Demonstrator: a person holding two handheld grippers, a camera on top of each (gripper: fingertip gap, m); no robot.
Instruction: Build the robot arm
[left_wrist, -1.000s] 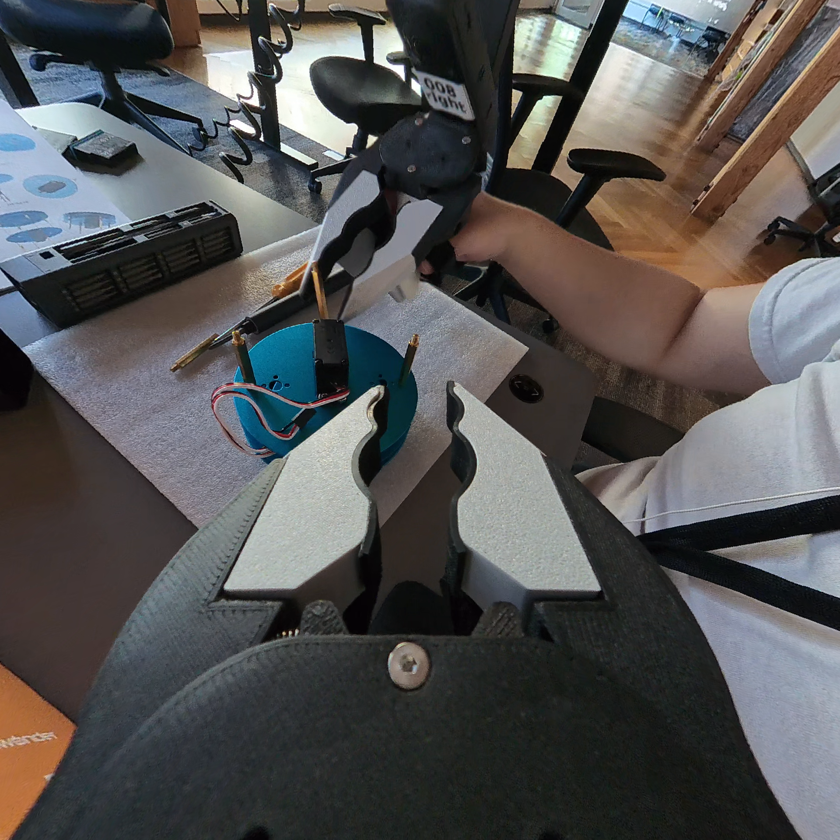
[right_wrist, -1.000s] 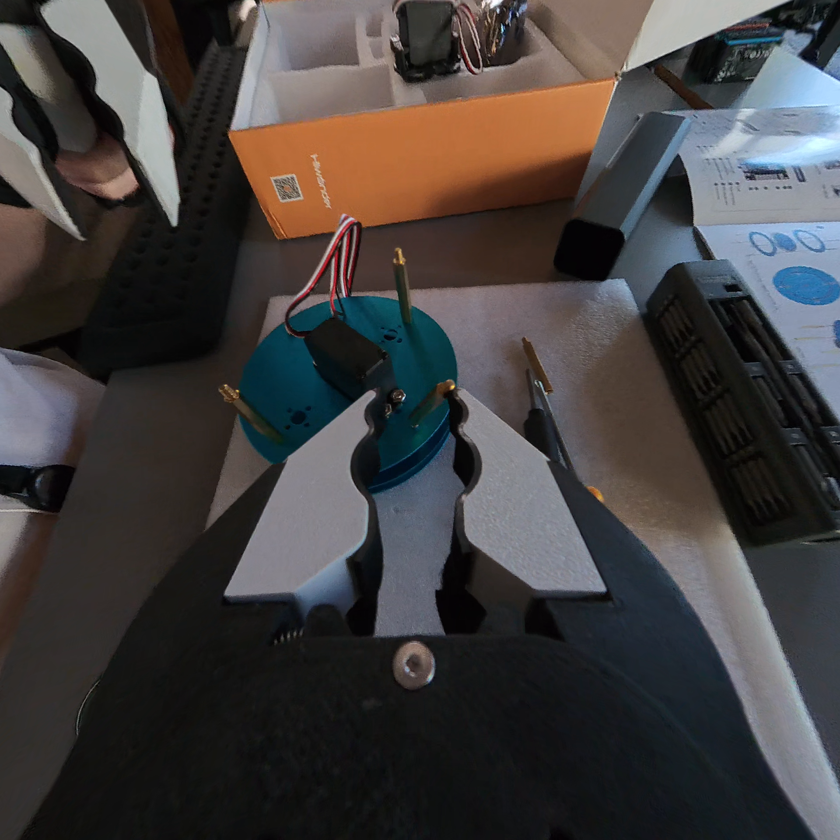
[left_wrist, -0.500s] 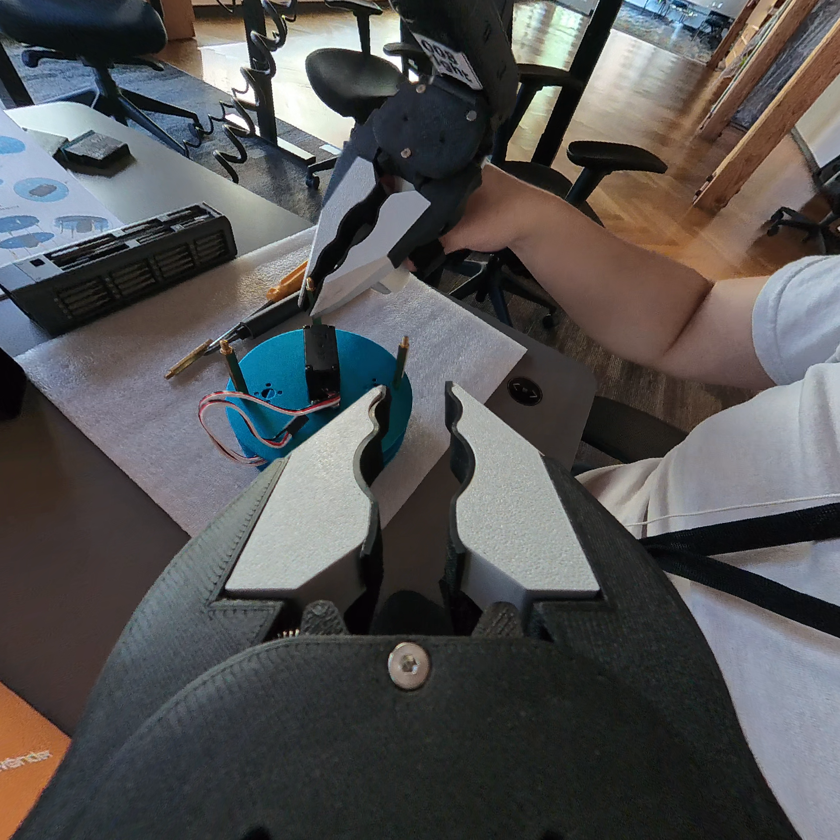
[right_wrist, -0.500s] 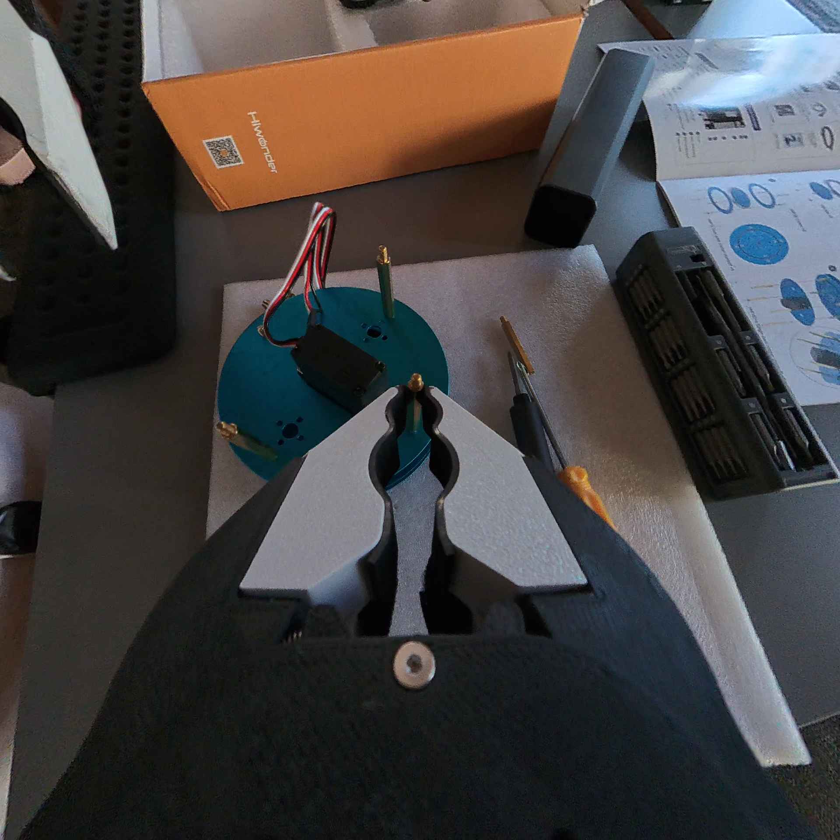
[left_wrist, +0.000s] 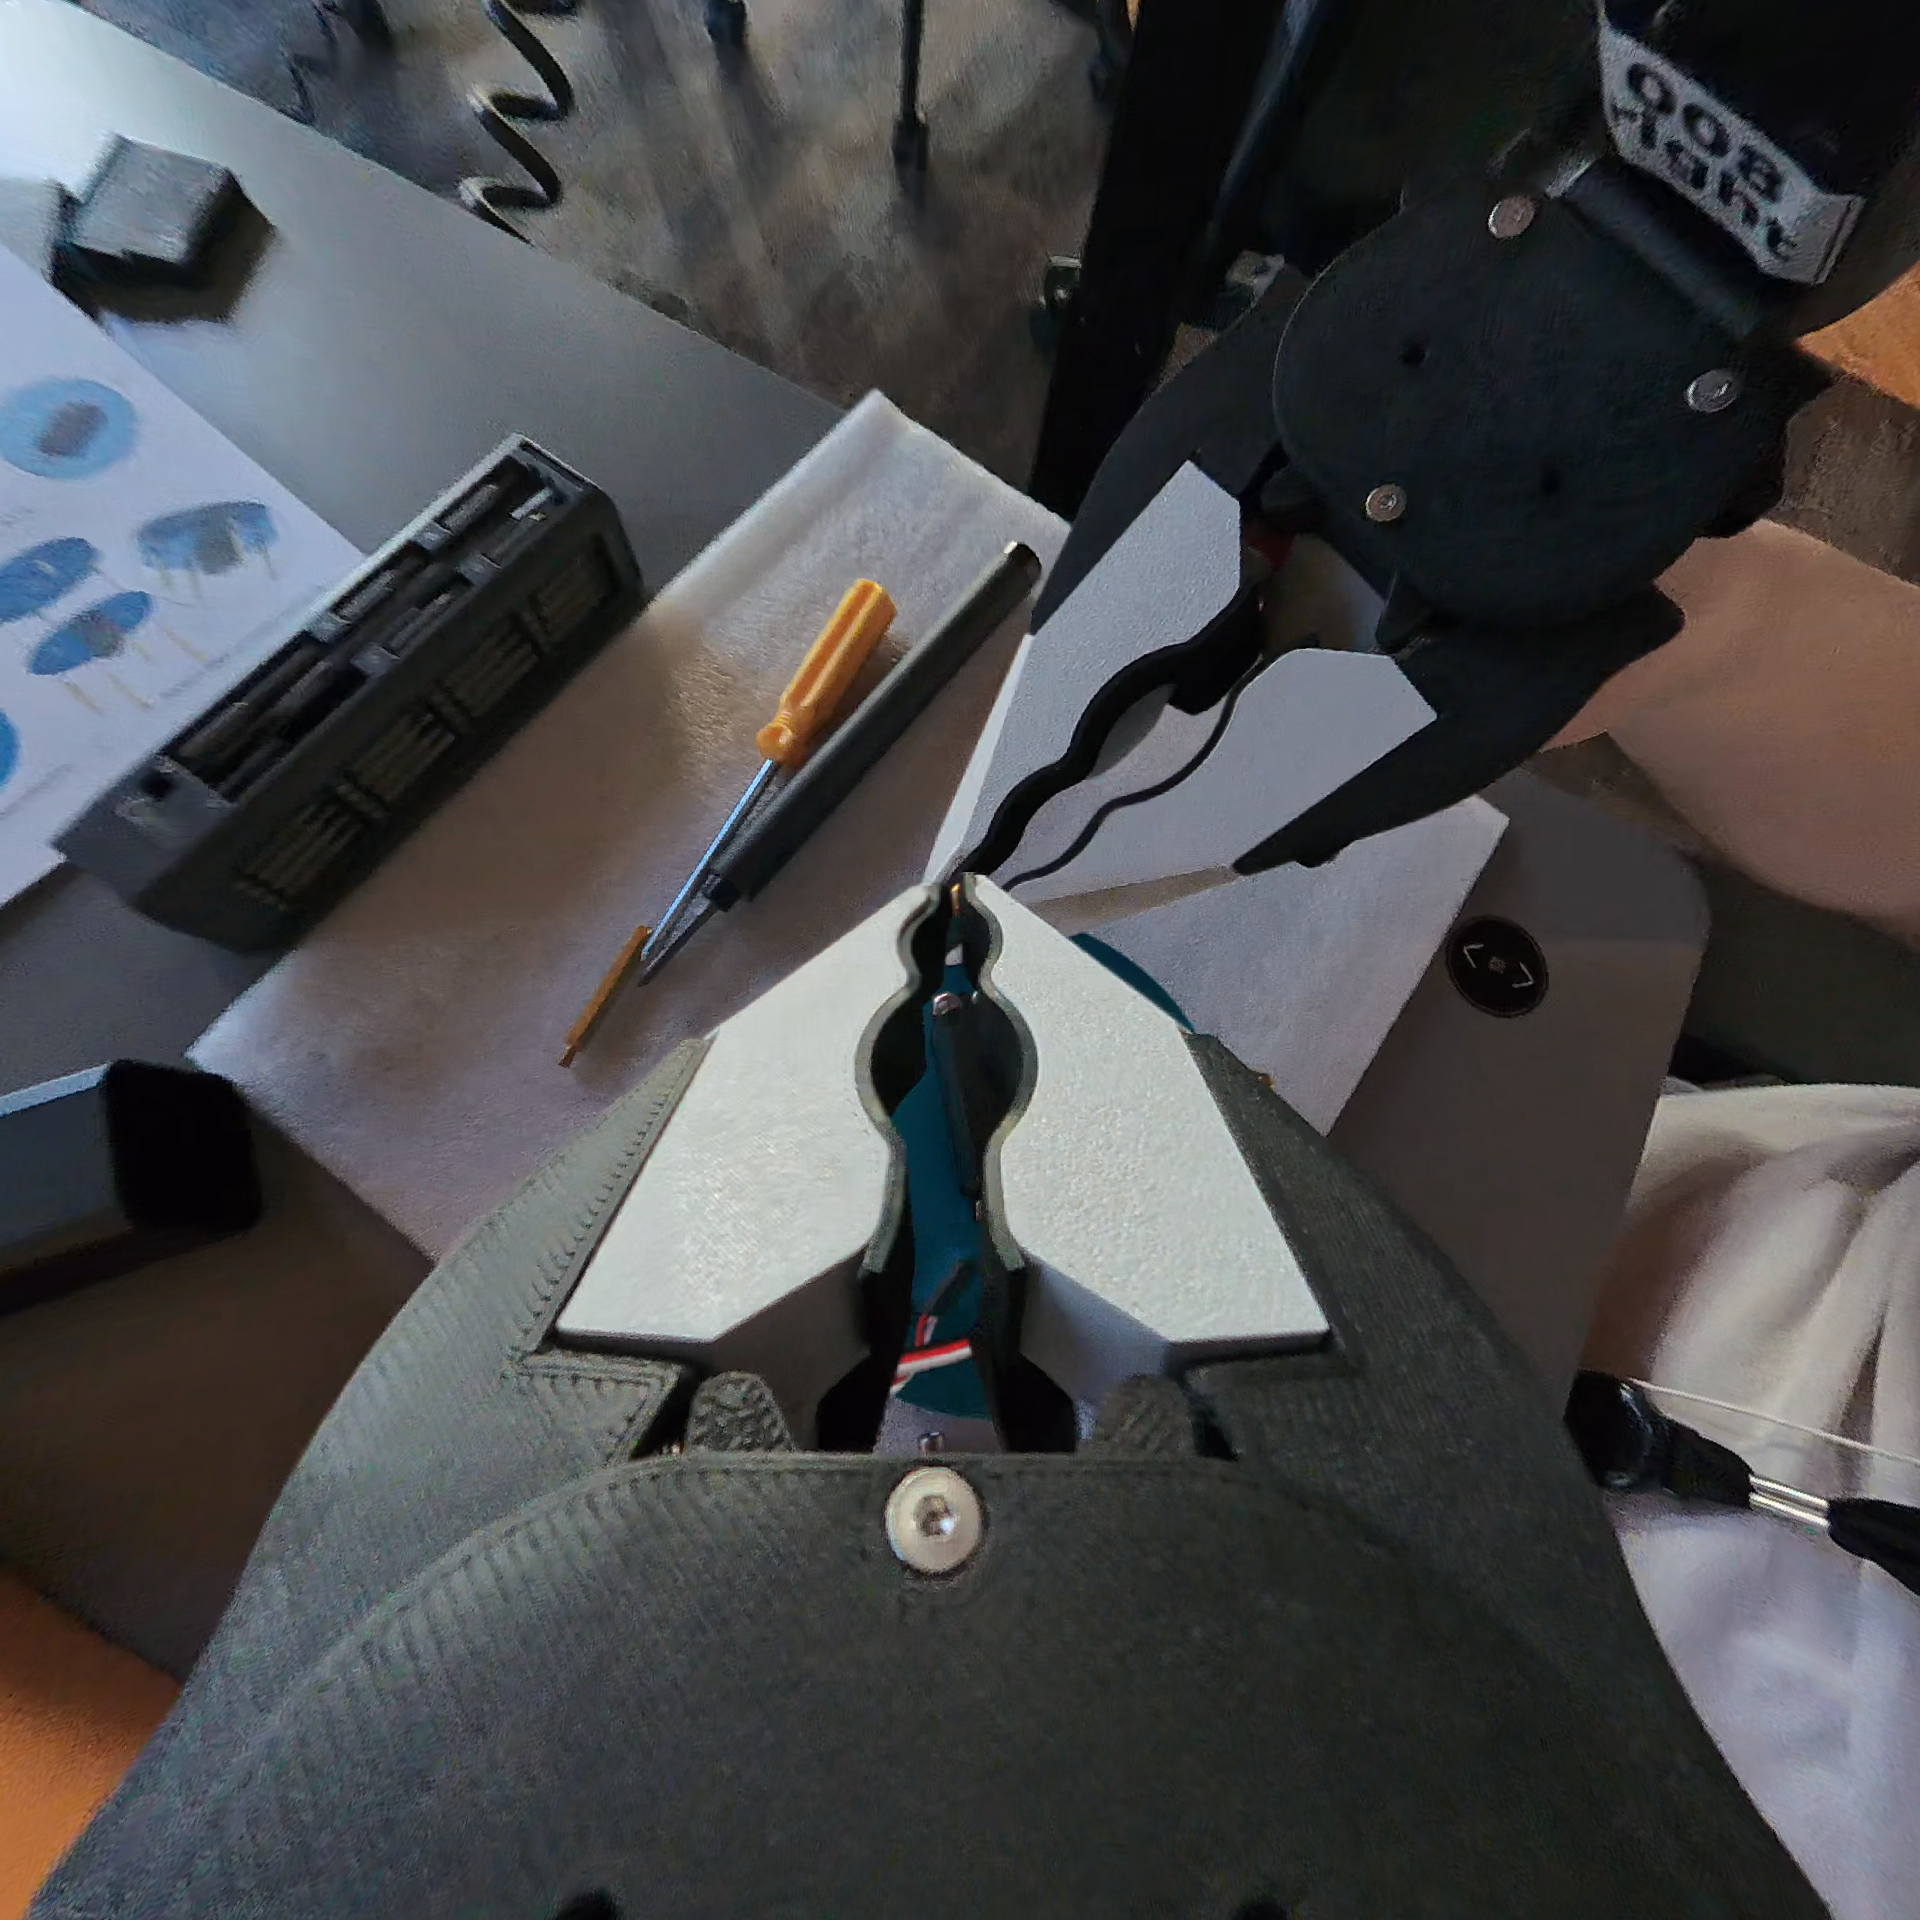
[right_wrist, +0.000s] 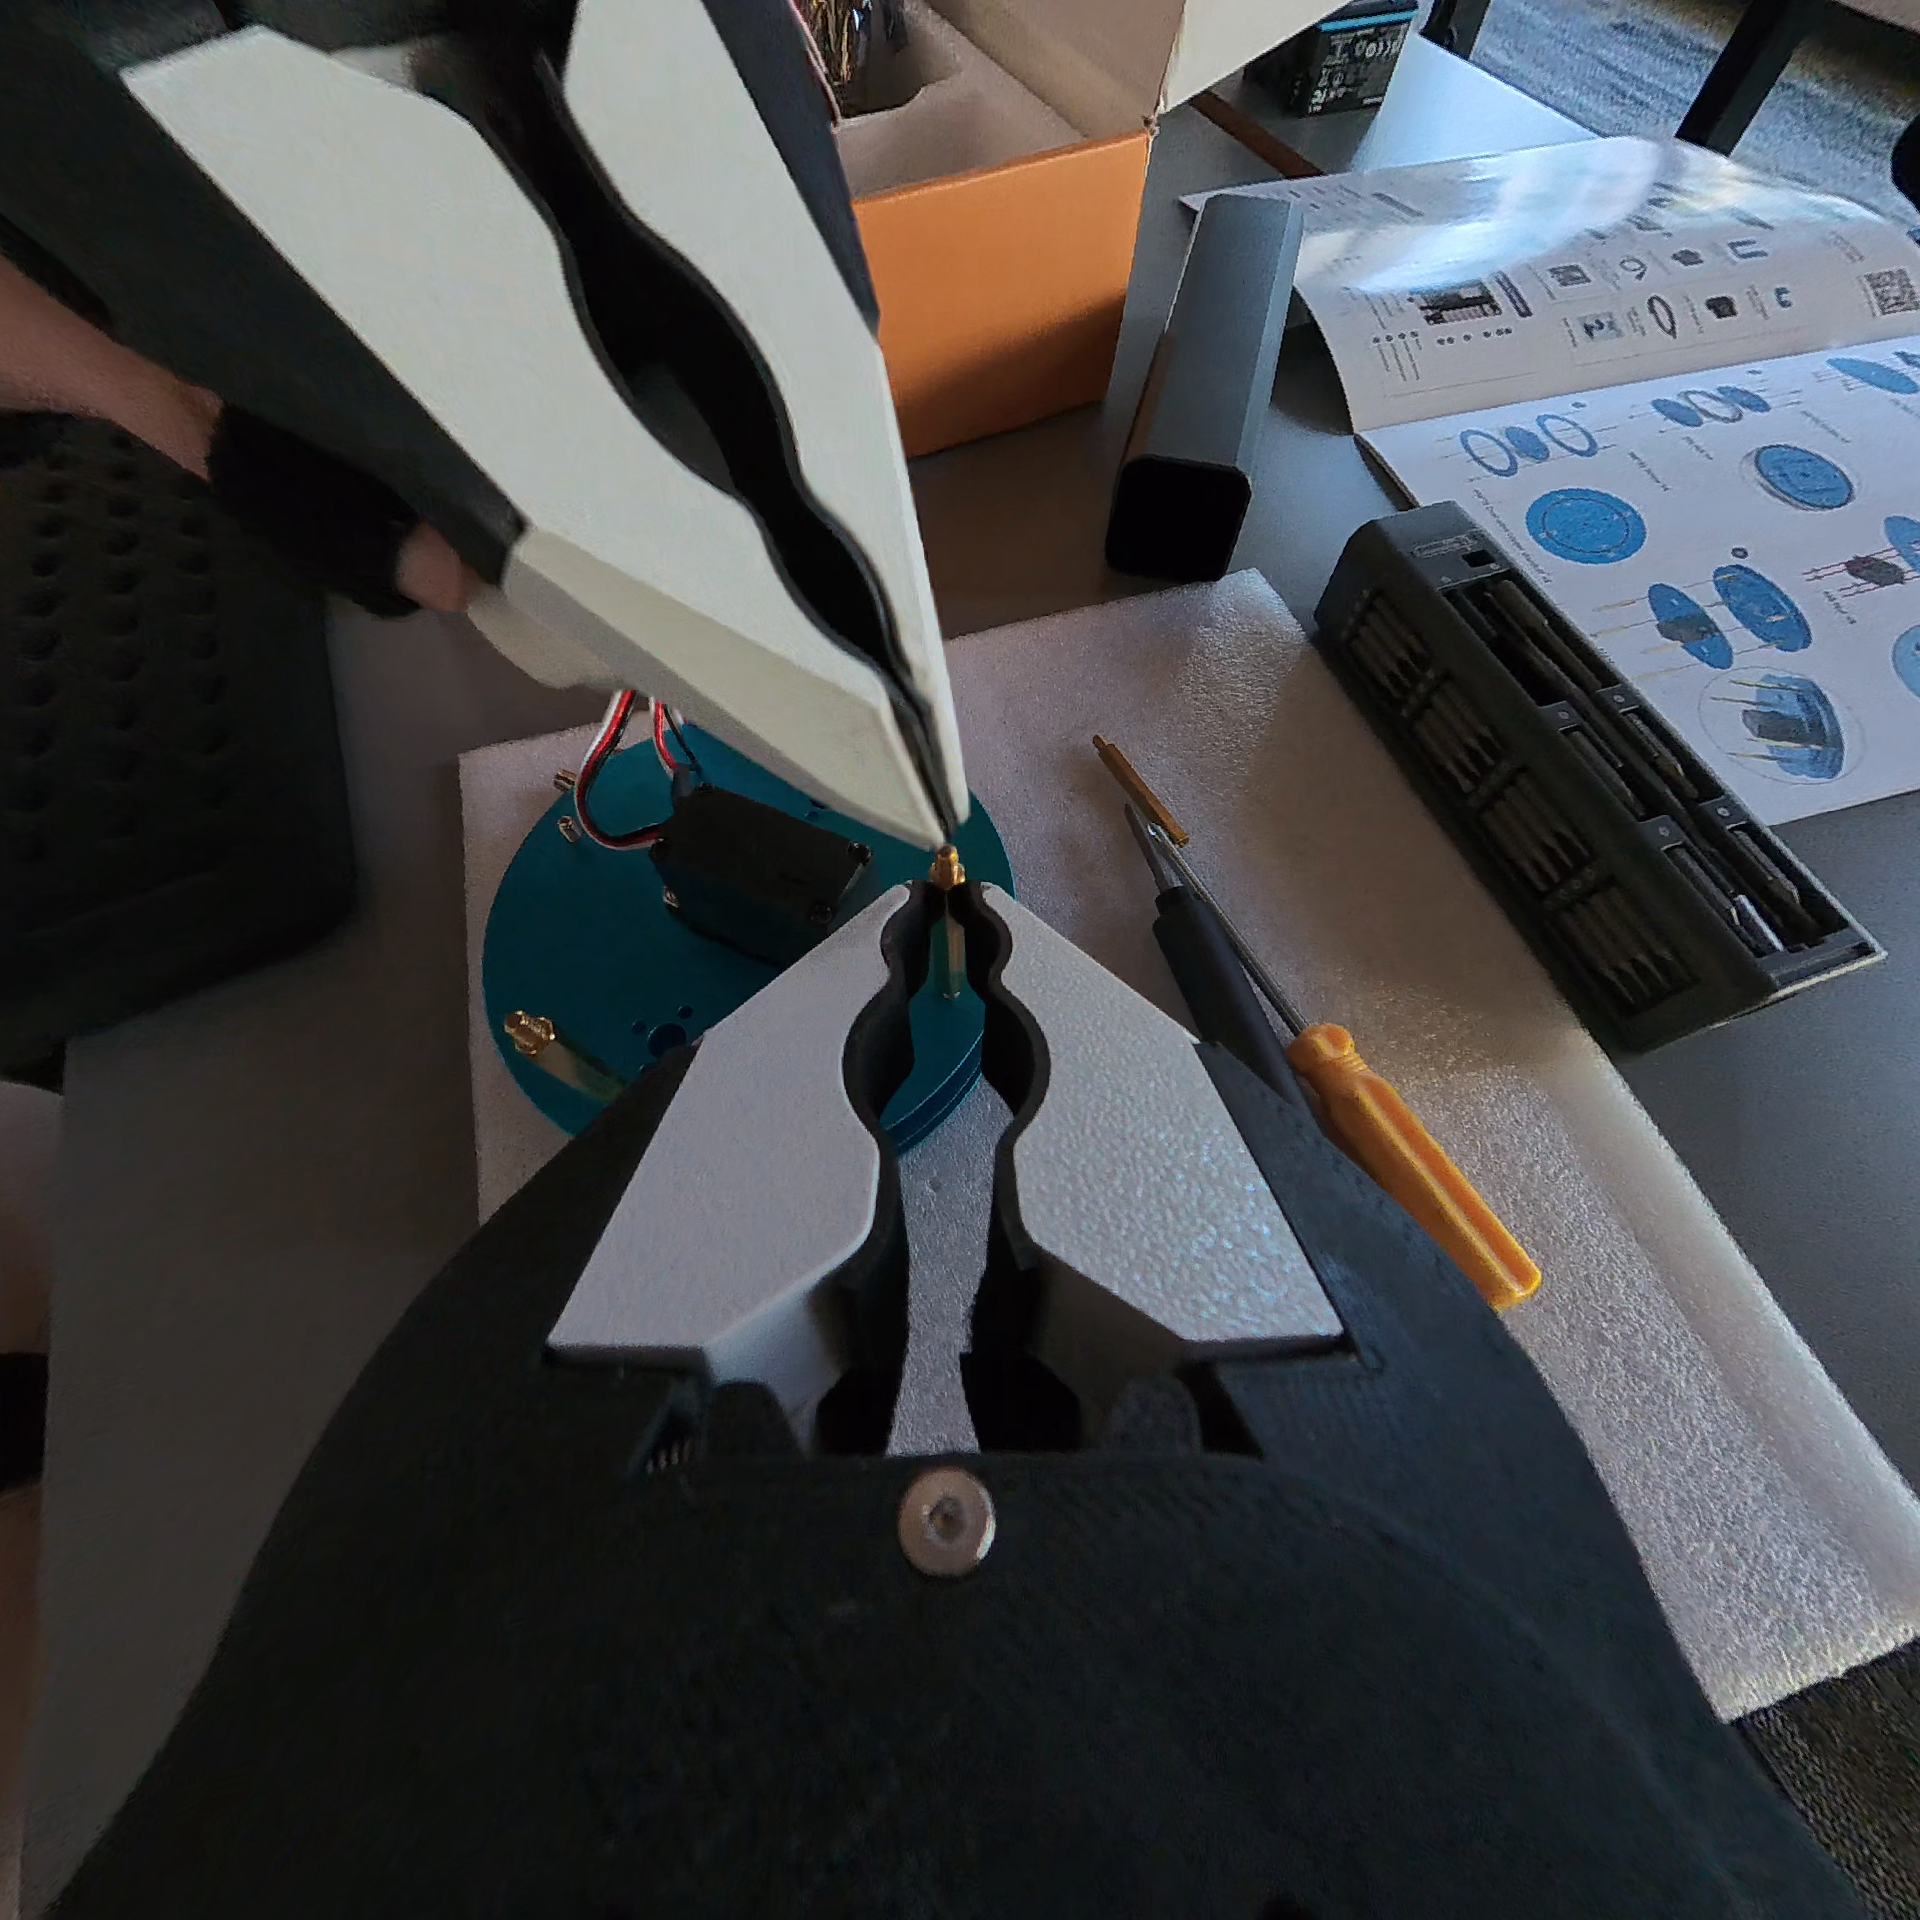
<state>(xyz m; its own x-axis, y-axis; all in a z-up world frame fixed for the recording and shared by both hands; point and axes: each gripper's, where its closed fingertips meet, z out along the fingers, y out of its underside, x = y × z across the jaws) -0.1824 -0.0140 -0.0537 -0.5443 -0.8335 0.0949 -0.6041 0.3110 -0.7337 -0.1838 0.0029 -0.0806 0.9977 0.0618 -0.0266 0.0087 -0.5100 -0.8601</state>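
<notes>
1. So: grey table carries a white foam sheet, an orange box, a manual and a black bit case.
2. Blue disc sits on the foam, with a black servo on top.
3. Right tool: tips nearly together around an upright brass standoff on the disc.
4. Left tool: tips together, pointing down just above the same standoff's top; contact unclear.
5. Orange screwdriver and black driver lie beside the disc.
</notes>
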